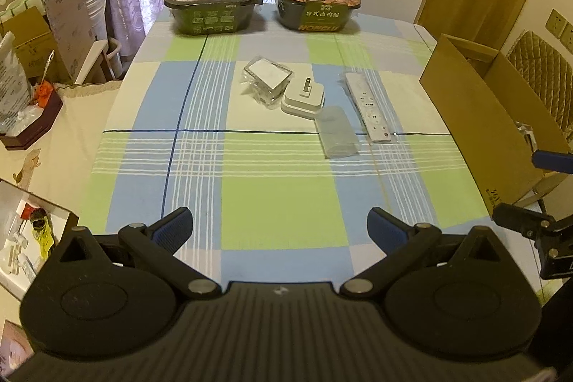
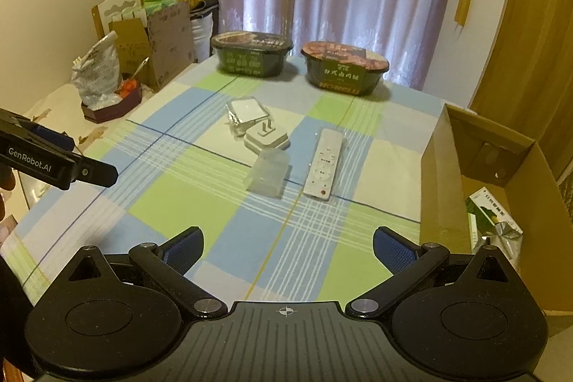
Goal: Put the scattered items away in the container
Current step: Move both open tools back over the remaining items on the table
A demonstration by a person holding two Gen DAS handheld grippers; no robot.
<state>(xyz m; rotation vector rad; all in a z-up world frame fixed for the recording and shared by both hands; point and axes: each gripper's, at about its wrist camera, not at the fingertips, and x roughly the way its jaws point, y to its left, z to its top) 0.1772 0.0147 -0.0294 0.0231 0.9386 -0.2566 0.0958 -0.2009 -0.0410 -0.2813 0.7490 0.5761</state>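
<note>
We saw the scattered items lying near the middle of the worktop (image 1: 272,203), well ahead of both tools and touching neither. A white remote control (image 1: 367,106) lay lengthwise nearest the cardboard box (image 1: 476,117); just beside it sat a frosted translucent case (image 1: 336,131), then a white plug adapter (image 1: 303,98) with its prongs up, touching a clear-wrapped white packet (image 1: 268,77). Two dark instant-meal bowls (image 2: 250,54) (image 2: 344,67) stood side by side at the far edge, by the curtain. The open box stood at the right edge, with a green-and-white packet (image 2: 490,221) inside. Our left tool (image 1: 280,228) hovered over the near edge with its blue-padded fingers spread wide and holding nothing; our right tool (image 2: 288,251) did likewise, nearer the box.
</note>
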